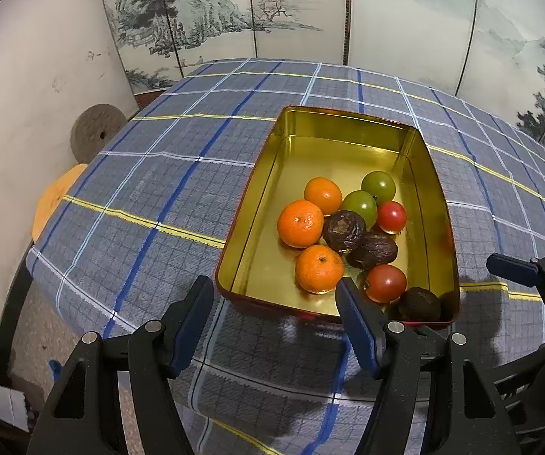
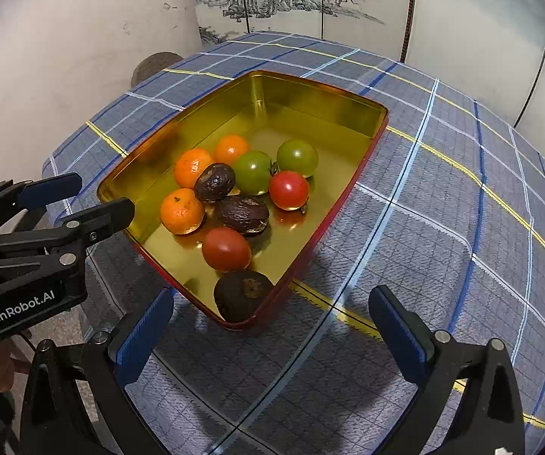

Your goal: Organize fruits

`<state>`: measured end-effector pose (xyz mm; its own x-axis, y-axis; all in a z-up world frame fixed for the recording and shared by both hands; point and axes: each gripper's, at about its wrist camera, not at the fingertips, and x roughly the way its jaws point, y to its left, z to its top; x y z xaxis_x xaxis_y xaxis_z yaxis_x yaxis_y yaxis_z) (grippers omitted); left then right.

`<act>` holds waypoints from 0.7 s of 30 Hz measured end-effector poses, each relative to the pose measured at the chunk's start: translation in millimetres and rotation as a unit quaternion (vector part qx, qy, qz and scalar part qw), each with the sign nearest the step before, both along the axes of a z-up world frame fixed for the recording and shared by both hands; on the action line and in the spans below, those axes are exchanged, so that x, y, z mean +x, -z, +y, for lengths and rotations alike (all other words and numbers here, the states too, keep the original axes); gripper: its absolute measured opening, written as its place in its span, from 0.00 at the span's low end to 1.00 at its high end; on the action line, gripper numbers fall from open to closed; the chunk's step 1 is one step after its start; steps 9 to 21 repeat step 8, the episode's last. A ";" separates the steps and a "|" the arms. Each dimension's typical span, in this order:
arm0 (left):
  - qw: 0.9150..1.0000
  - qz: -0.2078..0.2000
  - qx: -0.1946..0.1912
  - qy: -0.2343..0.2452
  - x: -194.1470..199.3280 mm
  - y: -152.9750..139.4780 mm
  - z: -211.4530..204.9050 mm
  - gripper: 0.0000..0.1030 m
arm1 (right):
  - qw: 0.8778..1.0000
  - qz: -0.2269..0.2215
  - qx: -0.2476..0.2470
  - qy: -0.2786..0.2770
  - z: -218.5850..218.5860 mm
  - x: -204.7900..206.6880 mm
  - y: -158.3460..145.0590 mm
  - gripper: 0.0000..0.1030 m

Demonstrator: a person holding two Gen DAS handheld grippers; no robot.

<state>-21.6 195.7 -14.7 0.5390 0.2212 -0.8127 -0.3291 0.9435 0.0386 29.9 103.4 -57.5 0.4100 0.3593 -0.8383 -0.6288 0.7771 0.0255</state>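
fruit [image 2: 226, 249]: round, smooth, soft (bruises easily) | hold: across middle, gently | left gripper [image 1: 274, 314]: jaws apart, empty | right gripper [image 2: 270, 320]: wide, empty

Fruits [image 1: 342, 237] cluster in the tin's [image 1: 291, 144] near half, which sits on the tablecloth [image 1: 158, 174], seemingly right of centre.

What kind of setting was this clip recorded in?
Probably a room in a home, not a lab or workshop. A table under a blue plaid tablecloth holds a gold-lined rectangular metal tin of fruit, and a folding screen painted with ink landscapes stands behind it beside a scuffed white wall.
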 end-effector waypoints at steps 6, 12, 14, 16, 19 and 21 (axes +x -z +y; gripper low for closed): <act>1.000 -0.001 0.000 0.005 1.0 -1.3 -4.6 0.66 | 1.000 -0.002 0.002 0.001 -1.8 0.5 -3.0 0.99; 1.000 -0.002 -0.001 0.007 1.0 -2.4 -5.5 0.66 | 1.000 -0.001 0.003 0.000 -1.8 0.6 -3.2 0.99; 1.000 -0.002 -0.001 0.007 1.0 -2.4 -5.5 0.66 | 1.000 -0.001 0.003 0.000 -1.8 0.6 -3.2 0.99; 1.000 -0.002 -0.001 0.007 1.0 -2.4 -5.5 0.66 | 1.000 -0.001 0.003 0.000 -1.8 0.6 -3.2 0.99; 1.000 -0.002 -0.001 0.007 1.0 -2.4 -5.5 0.66 | 1.000 -0.001 0.003 0.000 -1.8 0.6 -3.2 0.99; 1.000 -0.002 -0.001 0.007 1.0 -2.4 -5.5 0.66 | 1.000 -0.001 0.003 0.000 -1.8 0.6 -3.2 0.99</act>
